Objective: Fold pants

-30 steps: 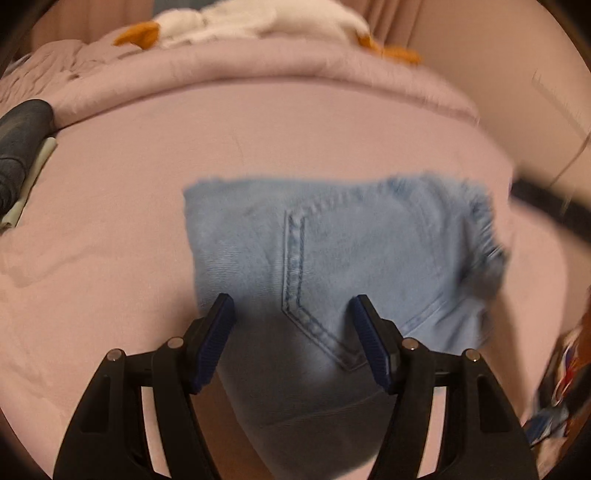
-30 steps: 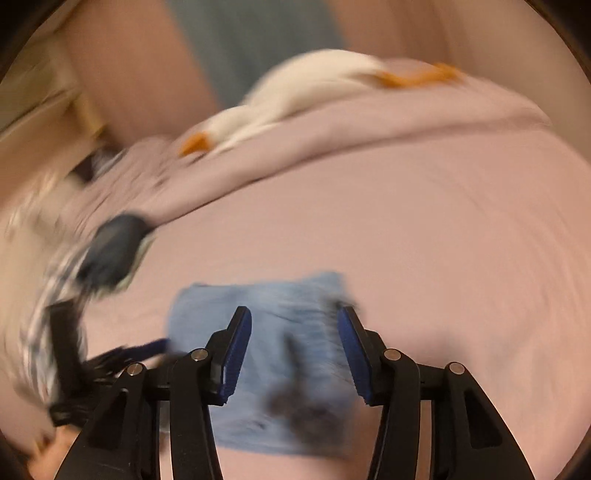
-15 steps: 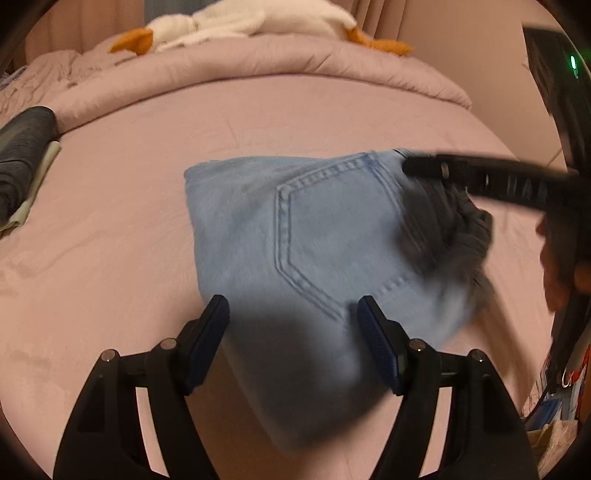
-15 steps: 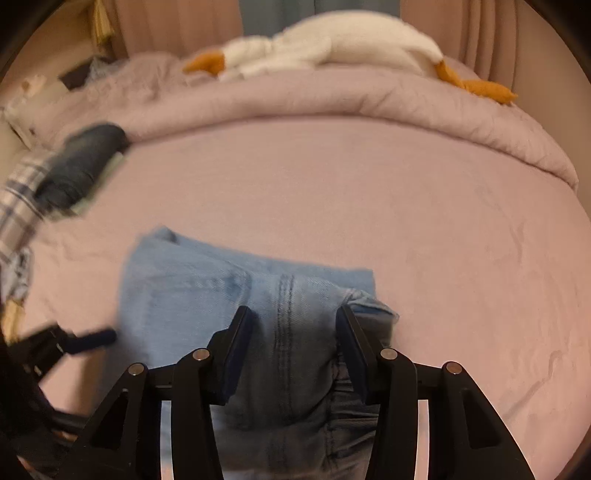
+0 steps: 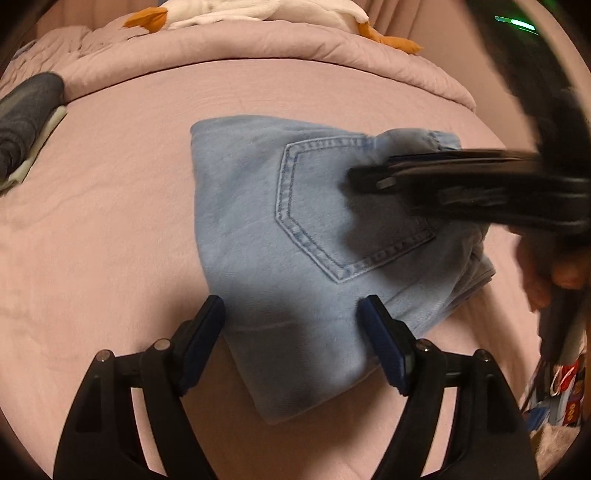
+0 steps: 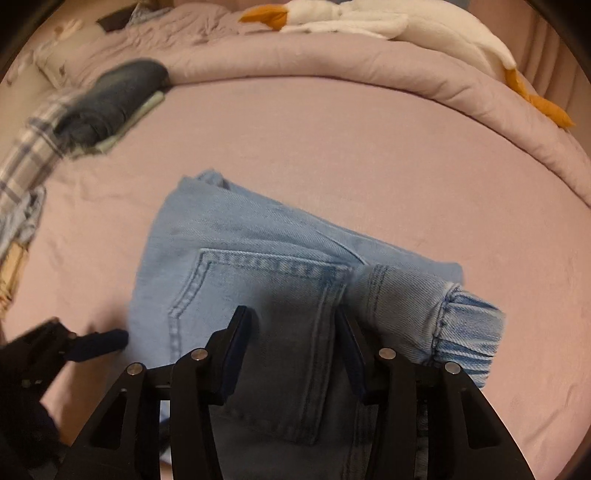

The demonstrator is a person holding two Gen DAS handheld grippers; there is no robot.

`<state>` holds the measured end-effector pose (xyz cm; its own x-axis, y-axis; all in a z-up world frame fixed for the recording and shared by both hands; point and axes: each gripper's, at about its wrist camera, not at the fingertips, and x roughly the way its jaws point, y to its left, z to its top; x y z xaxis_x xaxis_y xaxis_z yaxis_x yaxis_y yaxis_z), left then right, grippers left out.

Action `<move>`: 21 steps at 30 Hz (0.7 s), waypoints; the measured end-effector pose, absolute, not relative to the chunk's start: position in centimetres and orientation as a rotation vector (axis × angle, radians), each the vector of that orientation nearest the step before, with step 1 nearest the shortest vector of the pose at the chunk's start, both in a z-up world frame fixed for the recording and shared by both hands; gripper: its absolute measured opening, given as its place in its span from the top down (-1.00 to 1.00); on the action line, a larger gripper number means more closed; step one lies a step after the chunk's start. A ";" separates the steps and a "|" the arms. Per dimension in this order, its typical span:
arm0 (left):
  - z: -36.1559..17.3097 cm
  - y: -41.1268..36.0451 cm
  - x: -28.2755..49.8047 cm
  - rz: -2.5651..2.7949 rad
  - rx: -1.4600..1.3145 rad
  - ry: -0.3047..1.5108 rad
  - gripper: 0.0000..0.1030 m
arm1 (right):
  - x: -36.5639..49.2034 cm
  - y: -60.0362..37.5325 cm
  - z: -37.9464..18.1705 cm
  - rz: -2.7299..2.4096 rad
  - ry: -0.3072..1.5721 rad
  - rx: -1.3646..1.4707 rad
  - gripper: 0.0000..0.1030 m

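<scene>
Dim warm light, fisheye-bent edges (dark vignette), motion-blurred right hand-held gripper (image 5: pixel 373 179)

The left gripper (image 5: pixel 291 321) had matte black plastic arms with triangular cutouts, round silver screws at the joints and dark blue ribbed pads (image 5: pixel 382 343). The right gripper (image 6: pixel 293 332) matched it. At the frame's right edge, bare skin of a hand (image 5: pixel 543 269) showed.

Pants (image 5: pixel 295 236) on bed (image 5: pixel 129 155), toy (image 6: pixel 369 22) behind.
</scene>
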<state>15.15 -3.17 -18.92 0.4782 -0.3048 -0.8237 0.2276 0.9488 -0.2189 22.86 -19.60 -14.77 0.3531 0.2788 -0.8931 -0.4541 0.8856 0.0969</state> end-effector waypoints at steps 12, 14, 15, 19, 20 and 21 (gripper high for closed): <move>-19.4 -3.9 15.4 -0.300 -0.144 1.053 -0.65 | 16.7 -27.3 -15.5 0.324 1.029 -0.100 0.08; -19.4 -4.0 15.6 -0.303 -0.149 1.051 -0.65 | 16.5 -27.4 -15.5 0.320 1.019 -0.086 0.08; -19.3 -3.8 15.6 -0.306 -0.157 1.053 -0.65 | 16.6 -27.3 -15.3 0.318 1.032 -0.078 0.08; -18.5 -1.5 14.3 -0.319 -0.230 1.036 -0.65 | 15.7 -29.4 -13.3 0.341 1.040 0.075 0.05; -18.3 -1.0 13.8 -0.323 -0.241 1.021 -0.65 | 15.0 -30.1 -13.2 0.353 1.028 0.128 -0.05; -18.2 -0.3 13.2 -0.324 -0.255 1.014 -0.65 | 14.3 -31.3 -13.1 0.358 1.013 0.206 -0.11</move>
